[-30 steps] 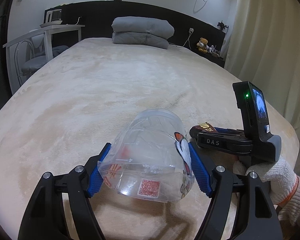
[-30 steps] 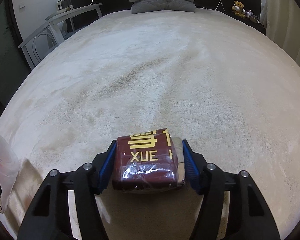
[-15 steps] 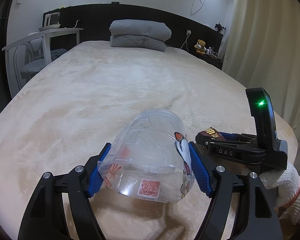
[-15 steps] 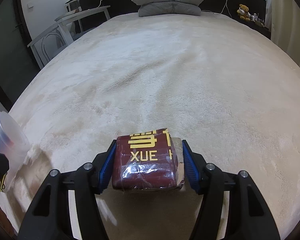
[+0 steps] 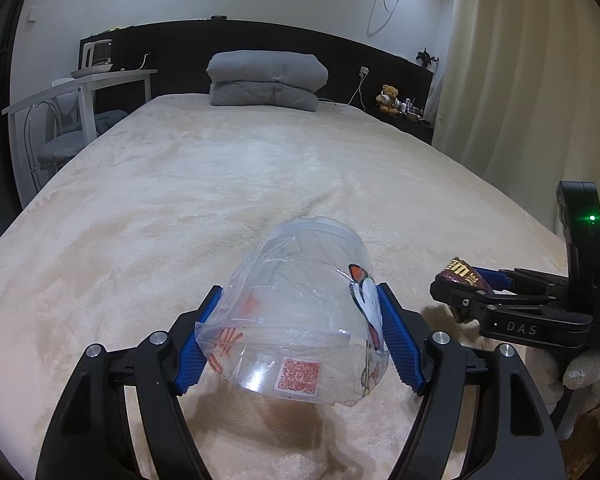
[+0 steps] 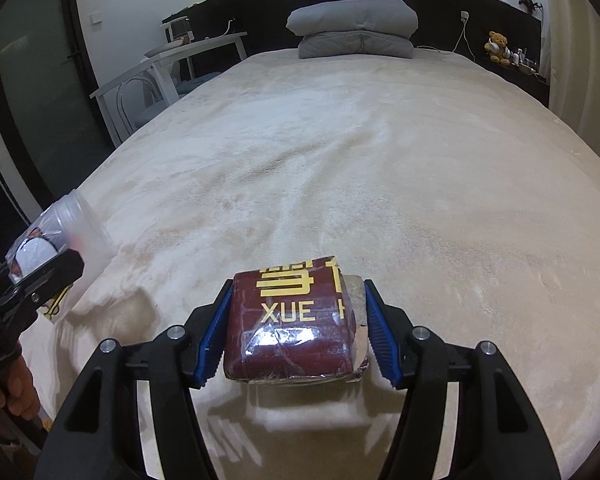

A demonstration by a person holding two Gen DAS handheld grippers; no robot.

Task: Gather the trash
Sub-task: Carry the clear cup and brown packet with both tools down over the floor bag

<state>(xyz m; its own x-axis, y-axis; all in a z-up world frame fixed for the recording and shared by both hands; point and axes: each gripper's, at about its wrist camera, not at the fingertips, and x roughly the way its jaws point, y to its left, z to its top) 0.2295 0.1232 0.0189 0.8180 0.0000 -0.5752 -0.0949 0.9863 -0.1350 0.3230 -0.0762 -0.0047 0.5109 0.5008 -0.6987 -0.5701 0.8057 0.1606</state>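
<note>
You are standing at the foot of a wide bed (image 5: pixel 228 184) covered in a cream plush blanket, its surface bare ahead of you. At the far end a folded grey duvet (image 5: pixel 266 82) lies against the dark headboard (image 5: pixel 340 56). To the left of the bed stands a white bench (image 5: pixel 80 84) with a chair tucked under it, and a cream curtain (image 5: pixel 512 80) hangs along the right side. A small teddy bear (image 5: pixel 388 98) sits on the ledge right of the duvet.

Your left gripper (image 5: pixel 300 332) has its blue fingers (image 5: pixel 400 344) pinching a crumpled clear plastic cup (image 5: pixel 296 316) by its sides; the cup lies on its side in the grip, above the blanket, with a red code label facing you near its rim.

Your right gripper (image 6: pixel 296 328) has its fingers (image 6: pixel 214 332) closed against a dark red wrapped packet (image 6: pixel 292 320) with gold lettering, held above the bed. In the left wrist view that gripper shows at the right edge, beside the cup, with your white gloved right hand (image 5: pixel 584 380) on its handle.
</note>
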